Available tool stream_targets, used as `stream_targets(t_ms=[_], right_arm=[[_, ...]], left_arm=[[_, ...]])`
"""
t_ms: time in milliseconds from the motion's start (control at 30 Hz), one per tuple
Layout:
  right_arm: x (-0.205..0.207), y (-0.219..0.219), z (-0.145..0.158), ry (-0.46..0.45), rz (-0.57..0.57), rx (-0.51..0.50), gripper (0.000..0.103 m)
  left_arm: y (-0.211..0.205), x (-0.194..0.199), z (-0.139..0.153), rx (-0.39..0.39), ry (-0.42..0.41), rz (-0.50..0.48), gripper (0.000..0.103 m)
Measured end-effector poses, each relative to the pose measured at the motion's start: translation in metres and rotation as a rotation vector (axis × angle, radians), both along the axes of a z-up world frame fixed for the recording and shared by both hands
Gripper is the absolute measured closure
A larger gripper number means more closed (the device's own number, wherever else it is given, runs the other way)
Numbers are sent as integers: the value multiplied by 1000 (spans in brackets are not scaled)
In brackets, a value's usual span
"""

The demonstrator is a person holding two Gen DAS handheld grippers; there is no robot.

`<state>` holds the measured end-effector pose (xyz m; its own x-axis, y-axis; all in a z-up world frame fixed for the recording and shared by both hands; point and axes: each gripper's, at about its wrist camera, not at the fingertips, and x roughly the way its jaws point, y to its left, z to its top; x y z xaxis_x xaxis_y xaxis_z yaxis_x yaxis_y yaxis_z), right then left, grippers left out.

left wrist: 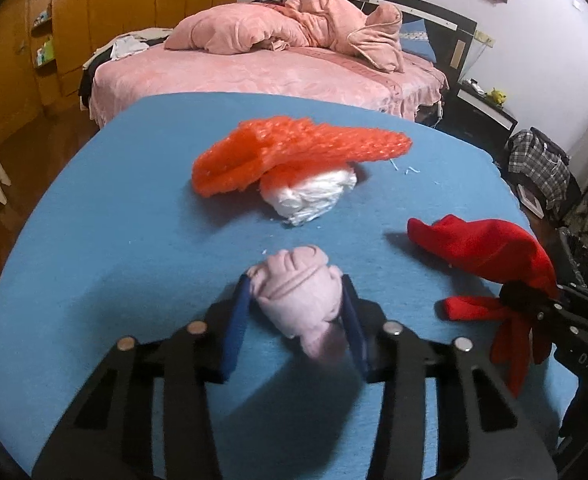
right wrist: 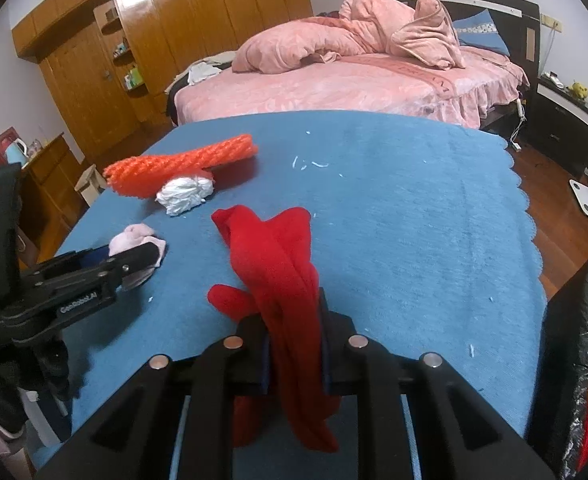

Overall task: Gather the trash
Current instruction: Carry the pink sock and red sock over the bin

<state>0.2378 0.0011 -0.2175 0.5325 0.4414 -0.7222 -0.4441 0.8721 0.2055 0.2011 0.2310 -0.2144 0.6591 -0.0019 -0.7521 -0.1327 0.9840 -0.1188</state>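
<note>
My left gripper (left wrist: 296, 292) is shut on a rolled pale pink cloth (left wrist: 300, 292), held just above the blue tablecloth (left wrist: 114, 240); it also shows in the right wrist view (right wrist: 134, 240). My right gripper (right wrist: 294, 312) is shut on a red cloth (right wrist: 274, 256), which drapes forward over the table; it shows in the left wrist view (left wrist: 482, 248) at the right. An orange foam net (left wrist: 290, 148) lies mid-table on top of a crumpled white wad (left wrist: 314, 196); both show in the right wrist view, net (right wrist: 182, 162) and wad (right wrist: 186, 196).
A black-lined bin (right wrist: 574, 352) with orange and red scraps stands at the table's right edge. Small white paper bits (right wrist: 310, 165) lie on the cloth. A pink bed (right wrist: 334, 80), wooden wardrobe (right wrist: 154, 40) and dark nightstand (right wrist: 562, 116) stand beyond.
</note>
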Motion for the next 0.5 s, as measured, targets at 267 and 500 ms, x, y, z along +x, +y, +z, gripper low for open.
stream_targets(t_ms=[267, 500], right_arm=[[-6, -4, 12, -14, 21, 23, 85], [-13, -9, 31, -42, 22, 49, 85]], left_arm=[[-17, -20, 17, 12, -44, -11, 65], [-29, -34, 37, 12, -57, -4, 65]])
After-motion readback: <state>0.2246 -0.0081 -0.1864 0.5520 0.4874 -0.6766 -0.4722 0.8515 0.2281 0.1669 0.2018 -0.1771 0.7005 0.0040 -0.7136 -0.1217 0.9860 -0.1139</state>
